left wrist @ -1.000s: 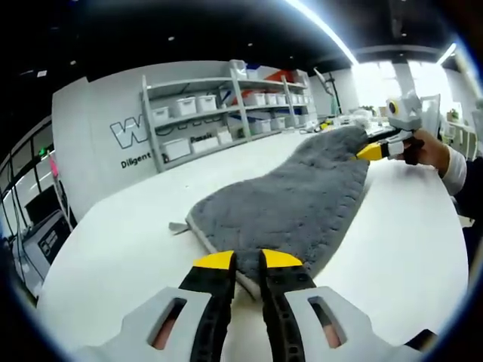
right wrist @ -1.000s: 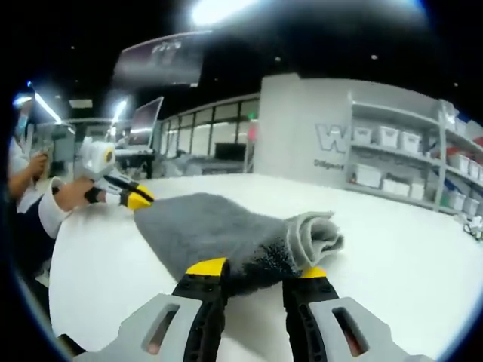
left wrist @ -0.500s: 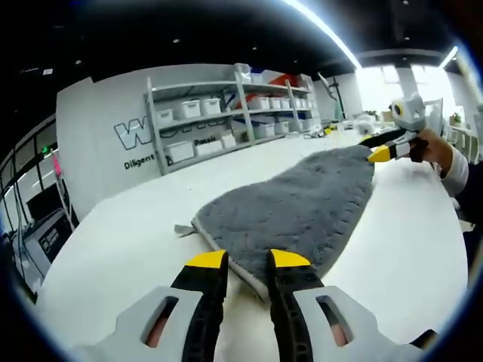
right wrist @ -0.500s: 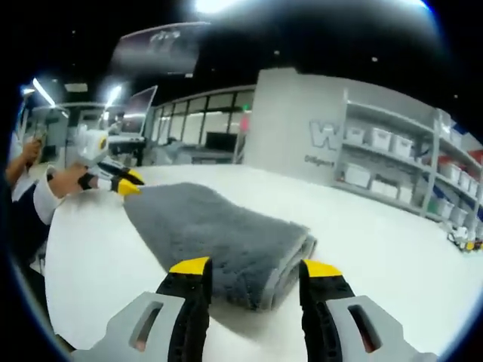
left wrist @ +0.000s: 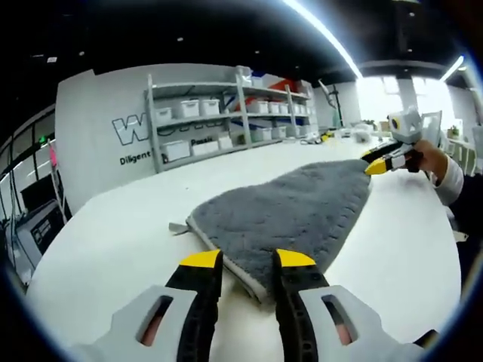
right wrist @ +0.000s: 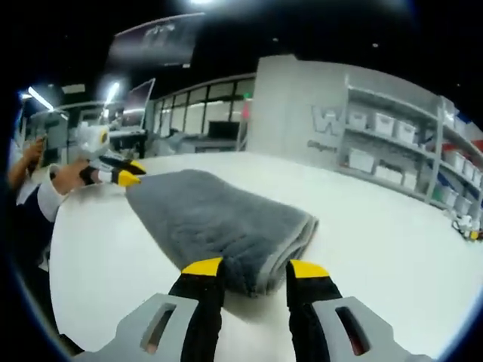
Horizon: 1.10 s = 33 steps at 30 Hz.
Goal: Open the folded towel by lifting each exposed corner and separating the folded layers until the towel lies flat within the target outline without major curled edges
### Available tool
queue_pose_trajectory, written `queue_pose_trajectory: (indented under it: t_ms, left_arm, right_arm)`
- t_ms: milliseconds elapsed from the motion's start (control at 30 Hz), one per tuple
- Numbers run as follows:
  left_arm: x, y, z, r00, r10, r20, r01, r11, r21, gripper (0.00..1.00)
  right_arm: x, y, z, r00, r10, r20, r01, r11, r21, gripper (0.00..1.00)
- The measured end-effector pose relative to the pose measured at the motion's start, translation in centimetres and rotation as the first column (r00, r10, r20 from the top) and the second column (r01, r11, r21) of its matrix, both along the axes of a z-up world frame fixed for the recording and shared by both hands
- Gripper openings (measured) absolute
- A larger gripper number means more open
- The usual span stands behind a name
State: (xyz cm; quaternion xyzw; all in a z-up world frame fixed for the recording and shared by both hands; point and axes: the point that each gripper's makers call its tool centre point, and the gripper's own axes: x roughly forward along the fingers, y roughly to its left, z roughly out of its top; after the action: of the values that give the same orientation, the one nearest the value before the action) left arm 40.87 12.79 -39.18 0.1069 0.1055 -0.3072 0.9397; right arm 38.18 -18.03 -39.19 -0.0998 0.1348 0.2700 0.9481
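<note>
Towel [left wrist: 290,219], grey and still folded, lies on the white desk [left wrist: 113,249]. The left gripper [left wrist: 249,262] has its jaws apart at the near pale-trimmed corner, gripping nothing. The right gripper [right wrist: 255,270] likewise has its jaws parted before the folded edge at the opposite end. Bare desk spreads around every side, widest toward 3 o'clock in the right gripper view. Shelving with white bins [left wrist: 219,113] stands against the grey wall at 12 o'clock.

table [left wrist: 113,241]: bare white surface all round towel [left wrist: 294,211] | shelving [left wrist: 219,121]: well back past far edge
</note>
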Motion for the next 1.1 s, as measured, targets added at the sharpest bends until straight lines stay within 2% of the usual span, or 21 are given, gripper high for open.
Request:
queue_pose_trajectory:
  t_ms: [200,400,633,767,933,1100]
  left_arm:
    - [0.0,-0.2,-0.6,0.999,0.003,-0.036,-0.004,1.000,-0.014,0.27]
    - [0.2,0.2,-0.6,0.999,0.014,-0.050,-0.015,1.000,-0.025,0.30]
    - [-0.1,-0.2,-0.9,0.996,0.002,-0.086,-0.005,0.999,-0.043,0.24]
    - [-0.5,-0.8,-1.0,0.995,-0.019,-0.101,0.015,0.999,-0.044,0.16]
    - [-0.6,-0.8,-1.0,0.995,-0.022,-0.094,0.019,0.999,-0.033,0.16]
    - [-0.4,-0.7,-0.9,0.996,-0.015,-0.092,0.012,0.999,-0.032,0.16]
  right_arm:
    - [0.0,0.1,-1.1,0.998,0.000,-0.057,0.003,0.999,0.039,0.17]
    - [0.0,0.1,-1.2,0.998,0.010,-0.067,-0.008,0.999,0.041,0.11]
    - [0.0,0.4,-1.4,0.997,0.031,-0.077,-0.028,0.999,0.045,0.05]
    - [-0.2,0.4,-1.2,0.997,0.039,-0.072,-0.039,0.999,0.003,0.04]
    - [-0.3,0.4,-1.4,0.996,0.044,-0.075,-0.044,0.999,-0.004,0.04]
    - [-1.1,0.7,-1.2,0.993,0.075,-0.095,-0.077,0.997,-0.023,0.03]
